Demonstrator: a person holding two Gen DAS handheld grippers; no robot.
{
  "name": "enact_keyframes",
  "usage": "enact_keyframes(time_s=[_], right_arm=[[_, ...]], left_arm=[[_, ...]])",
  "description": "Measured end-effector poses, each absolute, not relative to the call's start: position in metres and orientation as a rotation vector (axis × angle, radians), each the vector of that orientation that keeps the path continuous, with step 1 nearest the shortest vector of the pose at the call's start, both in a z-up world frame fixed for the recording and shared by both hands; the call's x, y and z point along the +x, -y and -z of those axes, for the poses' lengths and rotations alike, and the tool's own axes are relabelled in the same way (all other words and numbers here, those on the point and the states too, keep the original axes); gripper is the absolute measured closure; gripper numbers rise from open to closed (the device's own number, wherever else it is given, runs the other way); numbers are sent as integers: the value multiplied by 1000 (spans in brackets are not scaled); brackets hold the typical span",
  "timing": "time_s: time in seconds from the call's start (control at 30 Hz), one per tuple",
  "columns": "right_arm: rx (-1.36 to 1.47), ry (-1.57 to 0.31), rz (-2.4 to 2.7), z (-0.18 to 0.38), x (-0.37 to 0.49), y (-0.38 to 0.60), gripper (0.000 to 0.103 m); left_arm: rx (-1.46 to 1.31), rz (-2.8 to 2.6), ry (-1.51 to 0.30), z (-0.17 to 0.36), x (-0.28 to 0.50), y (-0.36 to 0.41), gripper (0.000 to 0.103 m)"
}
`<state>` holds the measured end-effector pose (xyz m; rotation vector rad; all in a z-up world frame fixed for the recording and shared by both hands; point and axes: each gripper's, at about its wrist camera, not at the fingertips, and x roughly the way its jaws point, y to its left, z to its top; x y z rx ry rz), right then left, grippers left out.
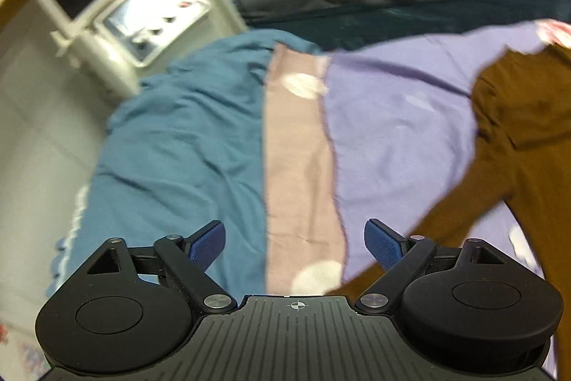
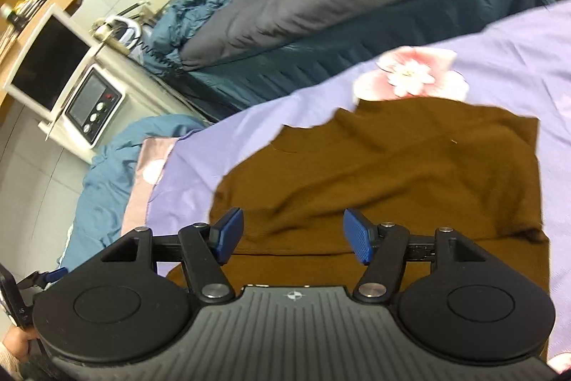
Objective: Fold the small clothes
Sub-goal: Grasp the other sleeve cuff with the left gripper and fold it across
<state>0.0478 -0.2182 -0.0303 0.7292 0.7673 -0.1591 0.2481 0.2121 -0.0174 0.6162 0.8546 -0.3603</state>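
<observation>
Right tool [image 2: 293,234]: blue pads apart, nothing between them, above the brown garment [image 2: 410,174]. The garment lies spread on the lilac sheet [image 2: 249,127] and fills the centre and lower right of the right wrist view. A fold edge crosses it just under the pads. A pink flower print [image 2: 410,74] on the sheet sits just above the garment's top edge.

Left tool [image 1: 294,243]: pads apart, empty, over the sheet's pink border strip [image 1: 296,149]. In the left wrist view the garment [image 1: 517,131] is at right, one sleeve running down-left to just behind the right-hand pad.

Blue blanket [image 1: 178,145] left of the strip, grey pillow [image 2: 303,2] at the top. A white appliance with a control panel [image 2: 94,109] sits in the upper left. The left view is motion-blurred.
</observation>
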Motion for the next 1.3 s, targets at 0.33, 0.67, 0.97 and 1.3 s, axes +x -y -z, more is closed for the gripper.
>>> enact_keyframes(time_s=[0.33,0.67,0.97,1.3], right_arm=[[721,-951,228,72,18,197,33],[711,-996,249,82,-1,199,33],[772,-1037,242,97,-13,197,33],[835,-1015,296,102,-38,209,32]], left_arm=[[592,273,-1010,109,219,-245,0],[491,81,-629,11,223,-263,47],[529,56,-795,45,237,-265,47],[510,173,-714,29,238,-164,47]])
